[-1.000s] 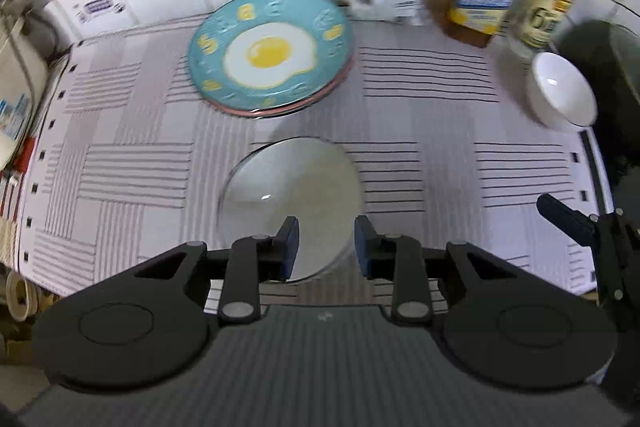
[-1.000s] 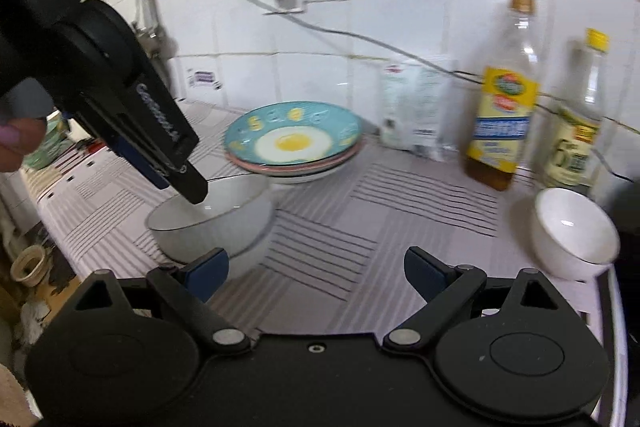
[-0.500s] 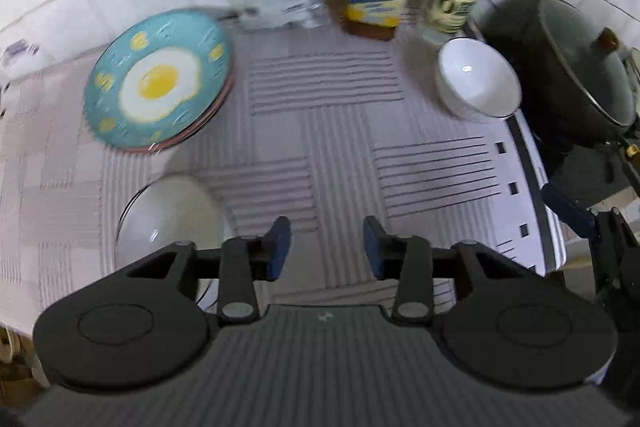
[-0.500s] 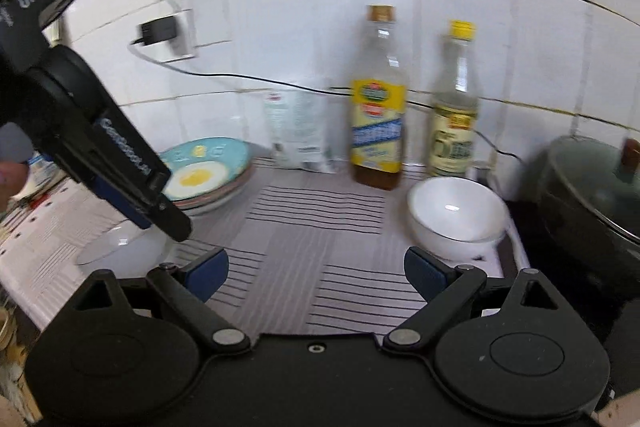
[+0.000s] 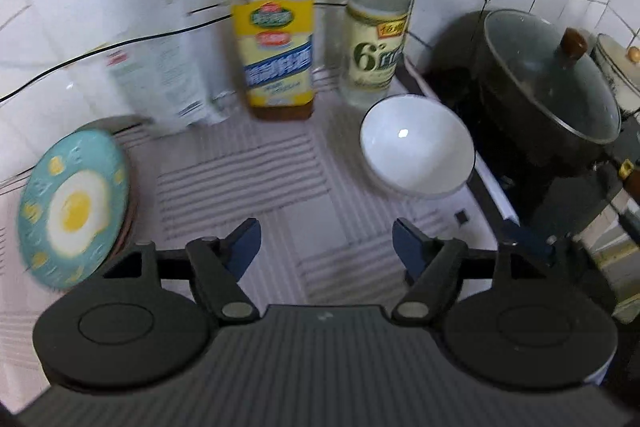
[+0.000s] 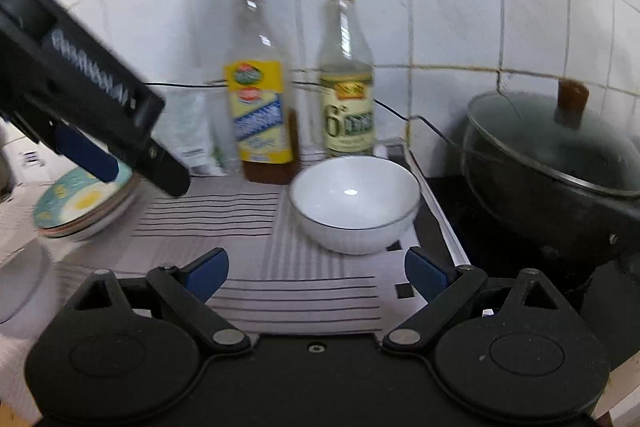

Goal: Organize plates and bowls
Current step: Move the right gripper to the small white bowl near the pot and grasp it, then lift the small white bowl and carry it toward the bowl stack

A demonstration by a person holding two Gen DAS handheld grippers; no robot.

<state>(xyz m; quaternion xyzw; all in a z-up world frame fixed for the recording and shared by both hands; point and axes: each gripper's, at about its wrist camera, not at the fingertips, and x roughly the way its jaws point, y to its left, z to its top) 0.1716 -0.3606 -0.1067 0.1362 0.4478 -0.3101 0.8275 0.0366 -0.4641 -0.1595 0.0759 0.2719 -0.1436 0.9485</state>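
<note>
On striped mat (image 5: 256,167), glossy white bowl (image 5: 416,147), upright, dark-rimmed.

Against the white tiled wall (image 6: 452,7) stand two bottles: an oil bottle (image 5: 276,39) with a yellow label, and just right of it a clear bottle (image 5: 378,27) with a yellow cap. A white packet (image 5: 160,83) leans left of them. A black cable (image 5: 80,57) runs along the wall. A dark lidded pot (image 6: 556,167) sits far right. A striped mat (image 5: 256,179) covers the counter.
</note>
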